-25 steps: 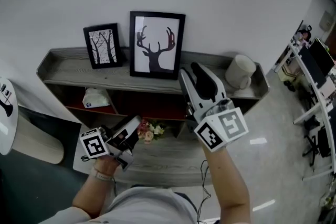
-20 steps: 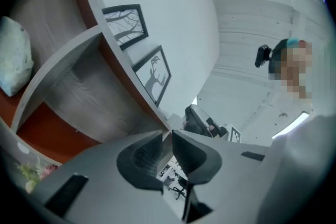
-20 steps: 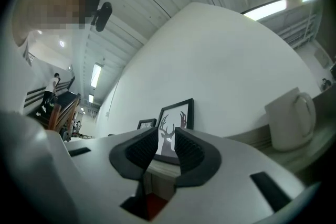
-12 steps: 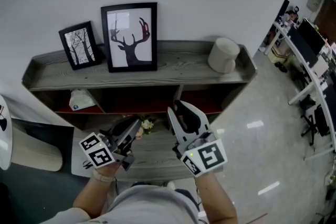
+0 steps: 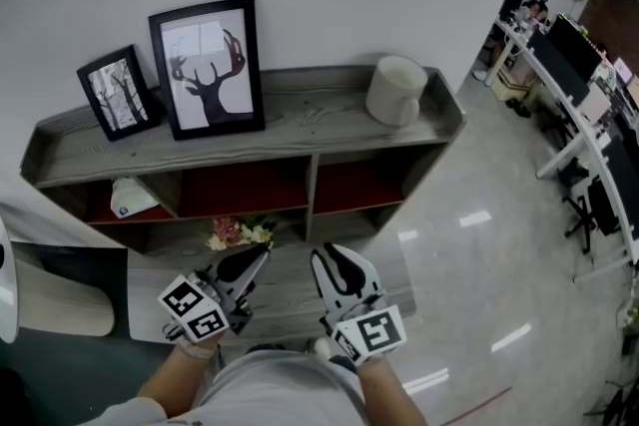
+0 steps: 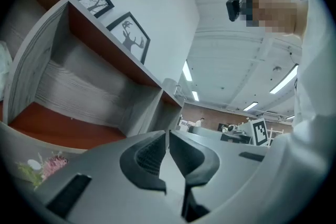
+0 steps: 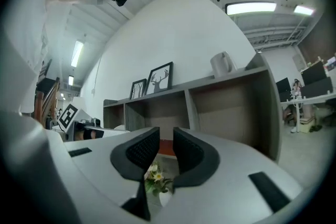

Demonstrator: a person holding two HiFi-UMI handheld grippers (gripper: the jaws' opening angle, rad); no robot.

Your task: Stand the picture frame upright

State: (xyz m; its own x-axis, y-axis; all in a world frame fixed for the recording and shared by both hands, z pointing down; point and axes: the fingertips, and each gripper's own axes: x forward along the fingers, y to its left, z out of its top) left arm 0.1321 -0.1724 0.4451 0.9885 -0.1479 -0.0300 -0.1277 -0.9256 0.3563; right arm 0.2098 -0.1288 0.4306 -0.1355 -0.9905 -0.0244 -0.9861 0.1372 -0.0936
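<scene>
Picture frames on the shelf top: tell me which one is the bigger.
The deer-silhouette frame. In the head view it stands right of the smaller tree-print frame, on the side nearer the white mug.

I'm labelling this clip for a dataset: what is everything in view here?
shelf unit: one, grey wood with red-brown compartments, against the white wall
deer frame: one, black, standing on the shelf top
tree frame: one, black, smaller, left of it
mug: one, white, shelf top, right end
packet: one, white, left compartment
flowers: one bunch, pink and white, lower ledge
left gripper: grey, jaws just closed together, empty
right gripper: grey, jaws just closing, apart, nothing between
</scene>
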